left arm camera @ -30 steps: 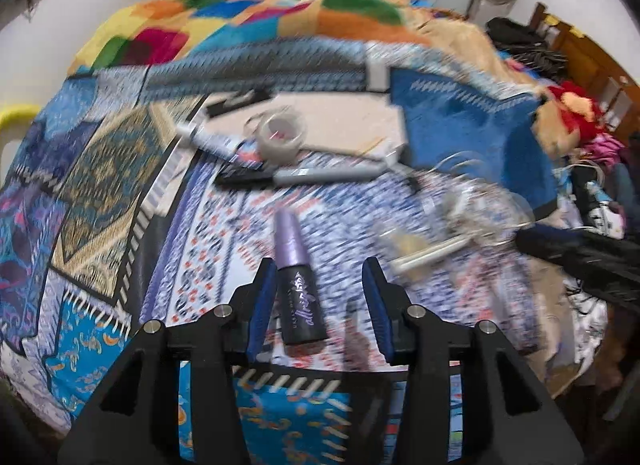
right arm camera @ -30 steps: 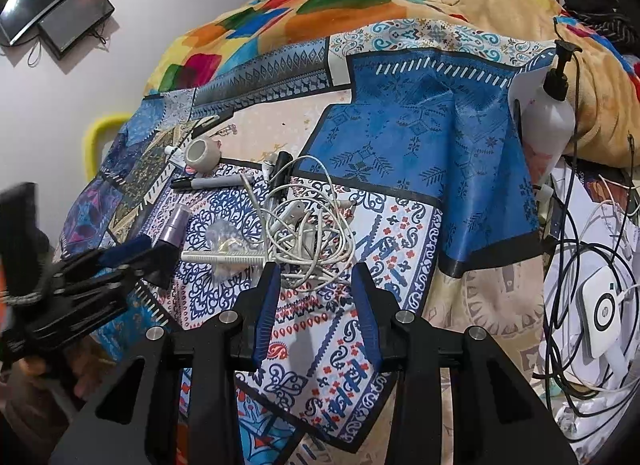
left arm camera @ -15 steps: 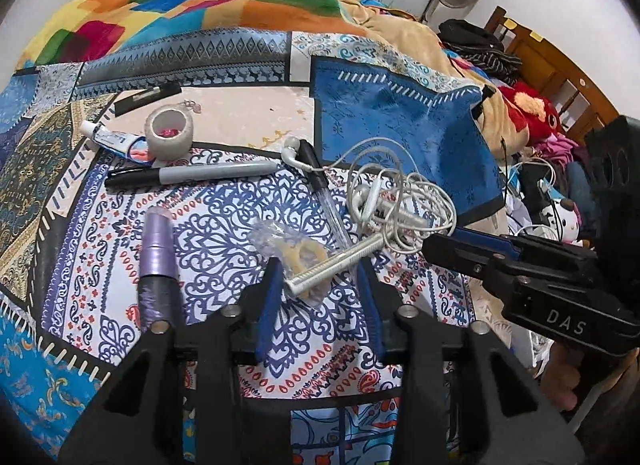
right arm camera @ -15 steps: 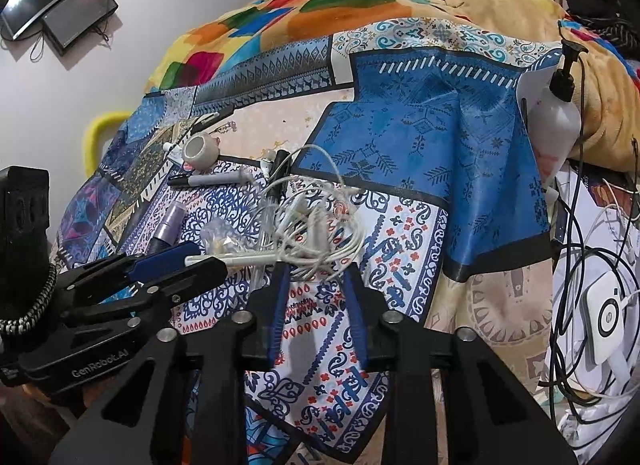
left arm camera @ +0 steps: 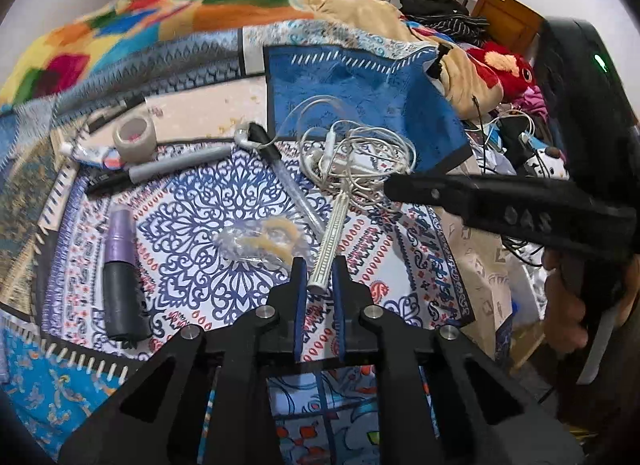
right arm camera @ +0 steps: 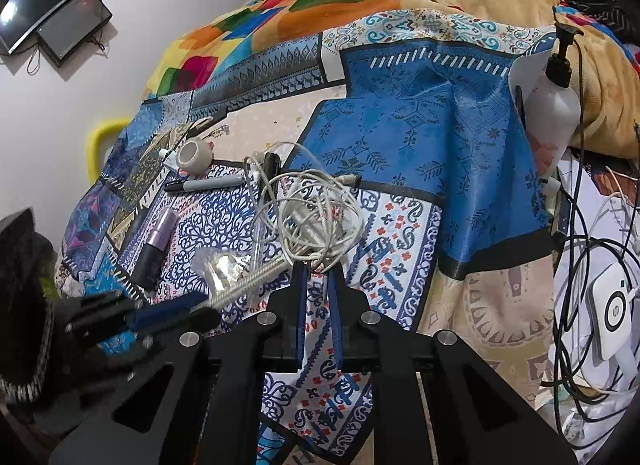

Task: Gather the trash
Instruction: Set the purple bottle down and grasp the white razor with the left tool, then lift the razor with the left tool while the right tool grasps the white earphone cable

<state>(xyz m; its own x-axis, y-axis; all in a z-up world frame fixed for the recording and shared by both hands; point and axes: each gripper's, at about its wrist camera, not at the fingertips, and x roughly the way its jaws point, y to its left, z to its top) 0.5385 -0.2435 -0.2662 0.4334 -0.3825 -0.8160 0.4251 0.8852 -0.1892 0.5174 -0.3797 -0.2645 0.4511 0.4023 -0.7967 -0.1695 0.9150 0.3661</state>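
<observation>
On the patterned bedspread (left arm camera: 208,217) lie a white ribbed stick (left arm camera: 330,241), a crumpled clear wrapper (left arm camera: 260,239) and a tangle of white cable (left arm camera: 352,161). My left gripper (left arm camera: 319,269) points down at the stick's near end. Its jaws are closing, with the pads against both sides of the stick. My right gripper (right arm camera: 317,271) is closing on strands of the cable tangle (right arm camera: 316,221), which bunch at its tips. The right wrist view shows the left gripper (right arm camera: 210,309) on the stick (right arm camera: 256,279), next to the wrapper (right arm camera: 224,265).
A purple and black bottle (left arm camera: 120,265), a grey marker (left arm camera: 168,169), a tape roll (left arm camera: 134,137), a small tube (left arm camera: 96,153) and a clear pen (left arm camera: 292,189) lie around. A white pump bottle (right arm camera: 552,105) stands at the right. Black and white cables (right arm camera: 592,265) clutter the bed's right side.
My left gripper moved right from the purple bottle to the white stick and its jaws narrowed around it. The right jaws narrowed onto the cable tangle, which bunched toward them.
</observation>
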